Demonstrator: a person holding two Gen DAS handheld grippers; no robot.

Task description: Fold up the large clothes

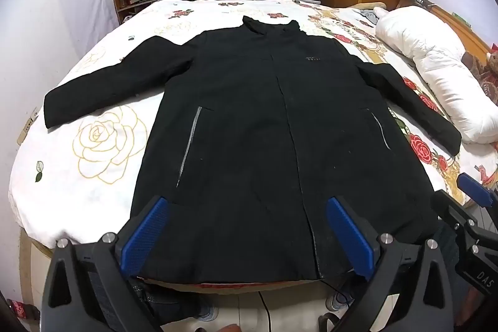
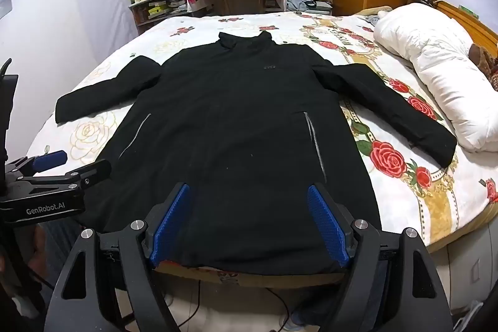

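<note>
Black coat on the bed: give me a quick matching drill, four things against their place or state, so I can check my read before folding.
1 black coat
2 white pillow
3 left gripper
4 collar

a open, over the hem
b far end, toward the desk
c spread flat, sleeves out
d right side of the bed

Pairs: 1-c, 2-d, 3-a, 4-b

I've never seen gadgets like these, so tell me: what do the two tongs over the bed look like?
Each is a black frame of angular struts joined by round silver bolts. The left tongs and right tongs both end in two flat fingers faced with blue, finely textured pads. White lettering marks the bodies: "GenRobot.AI" on the left one, "DAS" partly visible on the right.
</note>
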